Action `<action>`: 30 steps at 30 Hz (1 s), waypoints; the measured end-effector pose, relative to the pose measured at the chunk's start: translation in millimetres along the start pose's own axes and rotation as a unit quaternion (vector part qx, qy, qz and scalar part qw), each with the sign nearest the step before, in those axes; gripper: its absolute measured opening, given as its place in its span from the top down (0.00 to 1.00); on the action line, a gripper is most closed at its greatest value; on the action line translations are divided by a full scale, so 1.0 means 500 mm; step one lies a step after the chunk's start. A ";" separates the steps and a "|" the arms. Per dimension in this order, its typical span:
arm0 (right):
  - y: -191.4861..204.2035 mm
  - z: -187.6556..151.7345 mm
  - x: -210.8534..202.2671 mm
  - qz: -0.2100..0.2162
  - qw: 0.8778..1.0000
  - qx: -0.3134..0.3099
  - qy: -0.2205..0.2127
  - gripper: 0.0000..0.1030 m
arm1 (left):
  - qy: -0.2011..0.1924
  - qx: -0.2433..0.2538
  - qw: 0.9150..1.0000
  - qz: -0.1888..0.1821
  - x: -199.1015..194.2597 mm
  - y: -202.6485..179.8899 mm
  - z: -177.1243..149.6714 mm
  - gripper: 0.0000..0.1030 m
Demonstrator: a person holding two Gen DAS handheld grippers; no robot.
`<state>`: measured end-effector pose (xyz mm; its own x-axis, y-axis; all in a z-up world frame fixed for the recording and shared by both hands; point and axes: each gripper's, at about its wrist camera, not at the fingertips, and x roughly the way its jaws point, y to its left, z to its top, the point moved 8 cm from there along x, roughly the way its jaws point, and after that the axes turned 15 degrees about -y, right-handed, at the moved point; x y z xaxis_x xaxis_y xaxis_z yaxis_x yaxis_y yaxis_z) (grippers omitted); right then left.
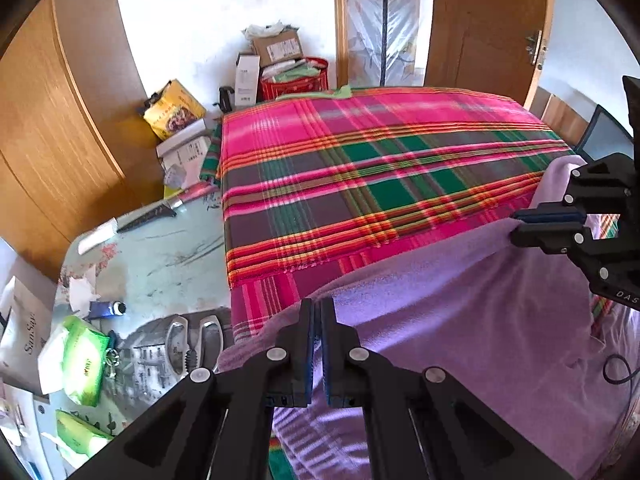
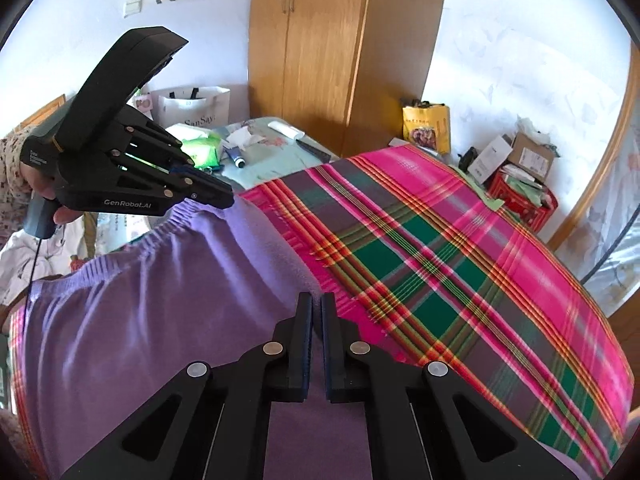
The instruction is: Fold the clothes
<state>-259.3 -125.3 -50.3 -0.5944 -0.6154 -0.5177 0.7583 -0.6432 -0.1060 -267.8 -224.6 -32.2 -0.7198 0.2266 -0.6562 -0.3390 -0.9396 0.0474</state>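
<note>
Two grippers pinch one lilac garment [image 1: 460, 320] along its ribbed edge, lifting it off a bed covered by a pink and green plaid blanket [image 1: 360, 184].

Left wrist view: the left gripper [image 1: 317, 320] sits at 6 o'clock, fingers clenched on cloth, almost no gap between the blue pads. The right gripper [image 1: 548, 224] enters at 3 o'clock, also clamped on the edge. The garment drapes between them, filling the frame from 4 to 6 o'clock.

Right wrist view: the right gripper [image 2: 317, 320] at 6 o'clock has its fingers nearly together; purple fabric runs under and between them. The left gripper [image 2: 216, 196] at 9 o'clock grips the gathered edge [image 2: 176, 224], held by a hand [image 2: 48, 196].

To do this step well, I judge both ends should rise evenly, keeping the edge taut, then carry it across to meet the far side squarely.

A cluttered surface [image 1: 160, 248] with scissors [image 1: 196, 340] lies at 8 o'clock.
</note>
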 end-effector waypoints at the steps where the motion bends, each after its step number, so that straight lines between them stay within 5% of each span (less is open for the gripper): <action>1: 0.006 0.001 -0.009 0.000 1.000 0.003 -0.002 0.95 | -0.002 0.003 1.000 0.000 -0.010 -0.003 0.001 0.97; 30: 0.236 -0.028 -0.220 0.018 0.999 0.008 -0.032 0.96 | -0.059 -0.023 0.998 0.007 -0.263 -0.087 -0.113 0.97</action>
<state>-100.6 -127.1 -17.7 -0.5829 -0.6654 -0.4664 0.7752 -0.6274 -0.0737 -123.9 -228.1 9.5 -0.7916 0.2394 -0.5621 -0.3025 -0.9530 0.0201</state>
